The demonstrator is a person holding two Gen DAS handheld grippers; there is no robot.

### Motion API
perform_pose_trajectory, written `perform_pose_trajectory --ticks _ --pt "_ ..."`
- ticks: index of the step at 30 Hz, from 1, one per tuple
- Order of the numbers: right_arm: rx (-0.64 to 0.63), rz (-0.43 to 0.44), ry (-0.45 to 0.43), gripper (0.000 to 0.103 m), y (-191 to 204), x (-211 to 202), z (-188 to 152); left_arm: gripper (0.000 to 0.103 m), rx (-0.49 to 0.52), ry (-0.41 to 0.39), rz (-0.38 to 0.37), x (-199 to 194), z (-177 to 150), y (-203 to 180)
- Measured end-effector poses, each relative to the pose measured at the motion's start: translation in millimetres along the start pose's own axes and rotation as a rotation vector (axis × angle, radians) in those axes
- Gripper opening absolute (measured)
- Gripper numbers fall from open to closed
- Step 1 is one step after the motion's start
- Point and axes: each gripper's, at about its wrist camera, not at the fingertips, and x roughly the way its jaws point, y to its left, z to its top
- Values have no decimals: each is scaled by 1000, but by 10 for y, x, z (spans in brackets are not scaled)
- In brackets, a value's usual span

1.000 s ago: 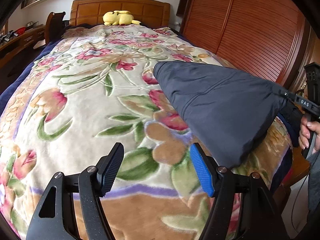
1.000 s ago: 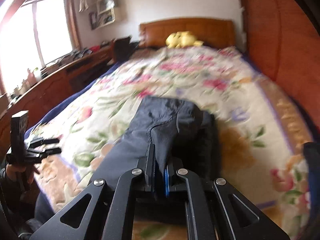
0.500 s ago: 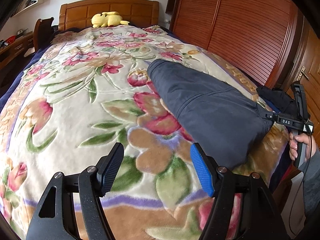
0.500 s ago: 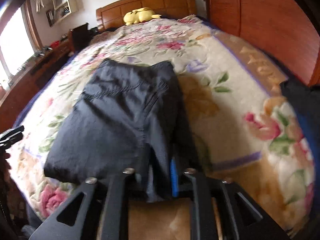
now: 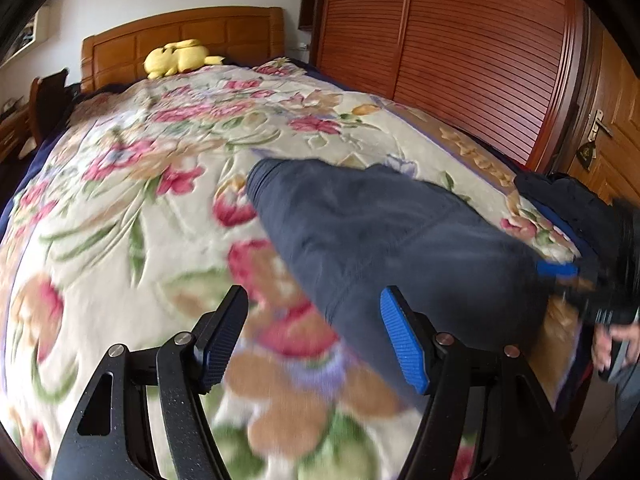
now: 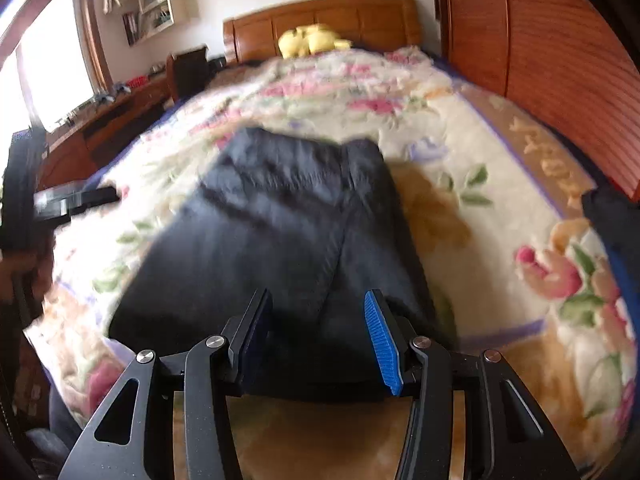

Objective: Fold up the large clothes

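A dark navy garment point(image 5: 380, 232) lies folded flat on the floral blanket point(image 5: 120, 208), near the bed's foot. My left gripper point(image 5: 312, 320) is open and holds nothing; it hovers over the blanket, with its blue right pad over the garment's left edge. In the right wrist view the garment point(image 6: 288, 208) stretches away from my right gripper point(image 6: 318, 316). Those jaws are opening, and the garment's near edge lies loose between the pads. The right gripper point(image 5: 560, 276) also shows, blurred, at the garment's far corner. The left gripper point(image 6: 76, 200) is seen at the left.
A yellow plush toy point(image 5: 176, 58) rests by the wooden headboard point(image 5: 180, 36). Slatted wardrobe doors point(image 5: 480, 60) run along the bed's right side. Another dark garment point(image 5: 560, 200) sits at the bed's right corner. A desk point(image 6: 112, 116) stands under the window.
The right gripper came down, laid the garment flat on the blanket and opened off the fabric. The left gripper slid right, up to the garment's edge.
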Motion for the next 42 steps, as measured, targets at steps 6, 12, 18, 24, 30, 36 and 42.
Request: perform_pose_trajectory --ticks 6,12,18,24,30,36,42 --pt "67 37 50 50 -252 240 -300 63 27 15 7 536 419 90" --pt "75 69 34 50 -331 269 -355 60 46 43 56 1055 713 202" --pt "88 115 16 50 -398 312 -357 60 30 112 116 1573 752 392" --pt "88 114 4 50 -420 320 -390 60 14 125 114 1749 700 425" --pt "72 88 4 50 -297 240 -355 60 10 121 113 1681 750 446" --pt "54 -81 -24 66 -210 27 -271 60 -40 88 117 1519 842 635" --pt "124 -148 3 71 -358 12 -311 60 -98 102 97 1621 928 806"
